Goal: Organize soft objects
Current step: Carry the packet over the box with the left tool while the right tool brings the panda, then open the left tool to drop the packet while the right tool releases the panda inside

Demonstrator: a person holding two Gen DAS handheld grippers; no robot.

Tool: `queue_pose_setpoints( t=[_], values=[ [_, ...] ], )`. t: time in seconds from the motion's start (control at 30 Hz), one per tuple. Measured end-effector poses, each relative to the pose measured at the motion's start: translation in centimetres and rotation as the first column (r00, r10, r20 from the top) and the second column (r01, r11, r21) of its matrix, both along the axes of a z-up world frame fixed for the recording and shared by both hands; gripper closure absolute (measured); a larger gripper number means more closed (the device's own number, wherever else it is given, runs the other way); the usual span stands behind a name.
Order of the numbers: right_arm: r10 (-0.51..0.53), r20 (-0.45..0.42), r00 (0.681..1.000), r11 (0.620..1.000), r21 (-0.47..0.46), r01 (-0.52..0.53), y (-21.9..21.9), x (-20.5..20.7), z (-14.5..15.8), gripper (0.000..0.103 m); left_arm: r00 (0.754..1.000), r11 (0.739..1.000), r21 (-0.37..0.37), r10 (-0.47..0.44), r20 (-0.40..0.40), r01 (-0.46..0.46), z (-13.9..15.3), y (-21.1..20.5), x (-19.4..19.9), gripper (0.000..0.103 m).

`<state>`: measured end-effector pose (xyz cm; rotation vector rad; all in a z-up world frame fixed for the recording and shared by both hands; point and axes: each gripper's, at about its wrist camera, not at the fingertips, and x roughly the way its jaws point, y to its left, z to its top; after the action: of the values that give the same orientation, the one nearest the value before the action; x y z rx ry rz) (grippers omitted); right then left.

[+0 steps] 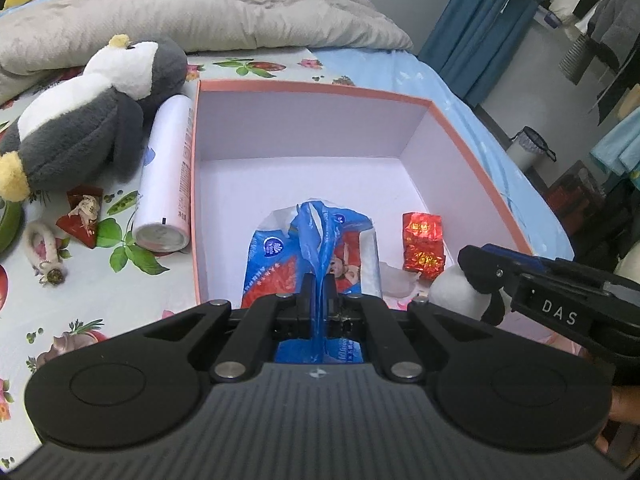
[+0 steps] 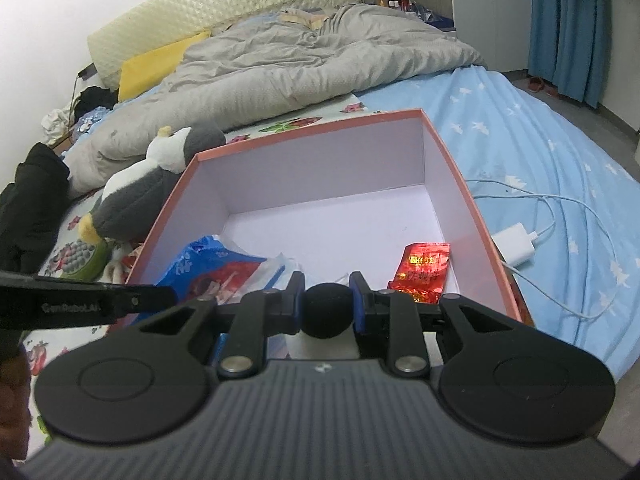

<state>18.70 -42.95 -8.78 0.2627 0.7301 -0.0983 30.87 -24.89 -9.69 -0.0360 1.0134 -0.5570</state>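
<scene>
A pink box (image 1: pixel 460 128) with a white inside stands open on the bed; it also shows in the right wrist view (image 2: pixel 452 160). My left gripper (image 1: pixel 319 284) is shut on the blue plastic wrap of a tissue pack (image 1: pixel 280 256), which hangs inside the box near its front wall; the pack also shows in the right wrist view (image 2: pixel 208 268). My right gripper (image 2: pixel 326 292) is shut on a small black-and-white plush toy (image 2: pixel 326 312) at the box's front right; the toy also shows in the left wrist view (image 1: pixel 456 292). A red foil packet (image 1: pixel 422 246) lies in the box.
A grey-and-white penguin plush (image 1: pixel 80 120), a white spray can (image 1: pixel 168 176), a red wrapper (image 1: pixel 82 216) and a fuzzy hair tie (image 1: pixel 42 252) lie left of the box. A grey duvet (image 1: pixel 200 4) is behind. A white charger and cable (image 2: pixel 516 242) lie right of it.
</scene>
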Motion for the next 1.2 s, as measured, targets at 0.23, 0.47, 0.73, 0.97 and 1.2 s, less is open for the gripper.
queue_pose_setpoints(
  t=[0.23, 0.47, 0.73, 0.97, 1.2],
  values=[
    [-0.032, -0.044, 0.999, 0.999, 0.012, 0.033, -0.1, 0.2, -0.6, 0.066, 1.000, 1.000, 0.024, -0.008, -0.020, 0.008, -0.7, -0.1, 0.1, 0.097],
    [-0.033, -0.017, 0.999, 0.999, 0.030, 0.034, 0.5, -1.5, 0.6, 0.066, 1.000, 1.000, 0.006, 0.009, 0.003, -0.009, 0.6, 1.0, -1.0, 0.069],
    [-0.011, 0.043, 0.999, 0.999, 0.041, 0.009, 2.4, -5.0, 3.1, 0.066, 0.997, 1.000, -0.018, 0.013, 0.077, -0.012, 4.2, 3.0, -4.8, 0.069],
    [0.009, 0.093, 0.996, 0.999, 0.036, -0.013, 4.5, -8.7, 5.4, 0.066, 0.990, 0.999, -0.049, 0.023, 0.136, -0.017, 7.2, 5.2, -9.3, 0.069],
    [0.014, 0.125, 0.992, 0.999, 0.043, -0.020, 6.2, -12.1, 6.6, 0.066, 0.982, 0.996, -0.089, 0.046, 0.182, -0.030, 9.2, 7.9, -13.8, 0.069]
  ],
)
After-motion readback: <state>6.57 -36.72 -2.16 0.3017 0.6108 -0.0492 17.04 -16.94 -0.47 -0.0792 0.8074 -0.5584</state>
